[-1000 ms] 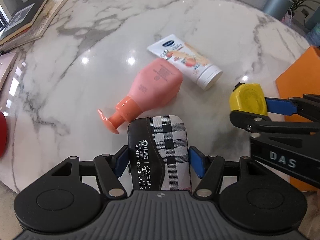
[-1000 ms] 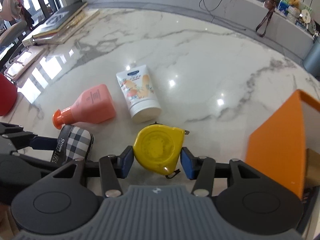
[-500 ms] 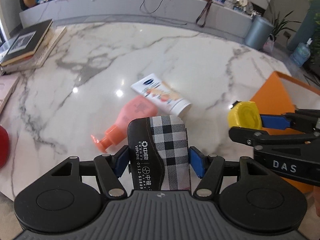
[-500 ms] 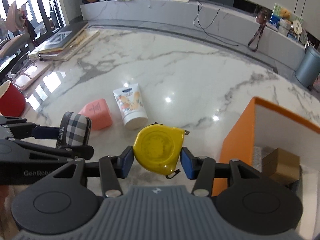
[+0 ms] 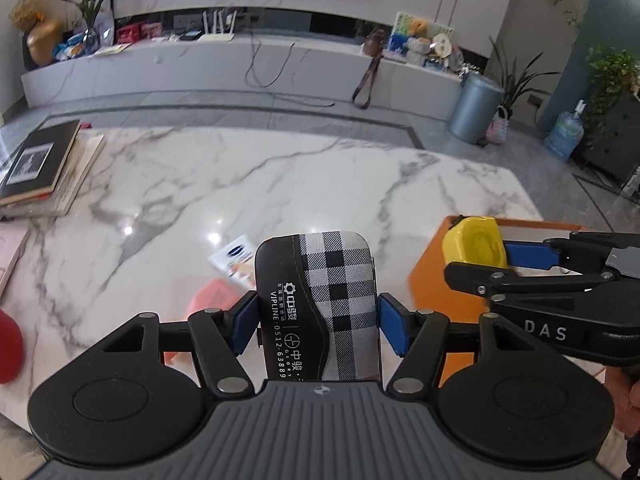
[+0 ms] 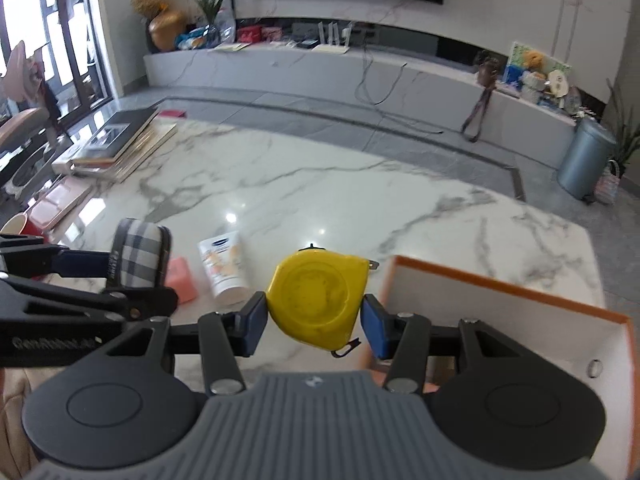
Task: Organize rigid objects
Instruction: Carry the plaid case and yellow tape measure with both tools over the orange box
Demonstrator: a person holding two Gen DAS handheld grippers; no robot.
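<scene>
My left gripper is shut on a black and plaid case, held above the marble table. My right gripper is shut on a yellow tape measure, seen too in the left wrist view as the tape measure near the orange box. The same case shows at the left of the right wrist view. A pink bottle and a white tube lie on the table below, partly hidden by the case in the left wrist view.
The orange box with white inner walls stands open at the table's right. Stacked books lie at the far left, a red cup at the left edge. A grey bin stands on the floor beyond.
Both grippers rose with their objects and tilted up, so the room beyond the table came into view. The bottle and tube now sit lower and smaller in view.
</scene>
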